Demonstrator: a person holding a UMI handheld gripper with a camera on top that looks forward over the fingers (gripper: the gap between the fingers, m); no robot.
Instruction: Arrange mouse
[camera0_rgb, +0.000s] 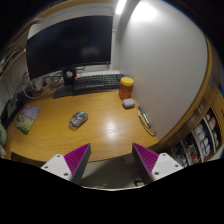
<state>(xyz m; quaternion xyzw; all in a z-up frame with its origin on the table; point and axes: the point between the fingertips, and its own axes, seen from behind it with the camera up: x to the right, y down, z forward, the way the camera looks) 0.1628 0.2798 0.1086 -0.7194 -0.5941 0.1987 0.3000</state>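
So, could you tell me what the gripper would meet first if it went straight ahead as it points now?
The gripper, fingers open, points at bare desk. That would probably come first; the keyboard lies beyond, and the mouse is off to the right. Depth is uncertain.

A desk (95, 125) lay beyond the gripper (112, 160), whose fingers stood apart over its near edge; a monitor (68, 45) stood at the back, with a keyboard (96, 82) before it; a cylindrical container (126, 87) stood just right of the keyboard, and a mouse (129, 102) lay just in front of that container; a small object (78, 119) lay mid-desk, left of the mouse; shelves (200, 135) stood to the right
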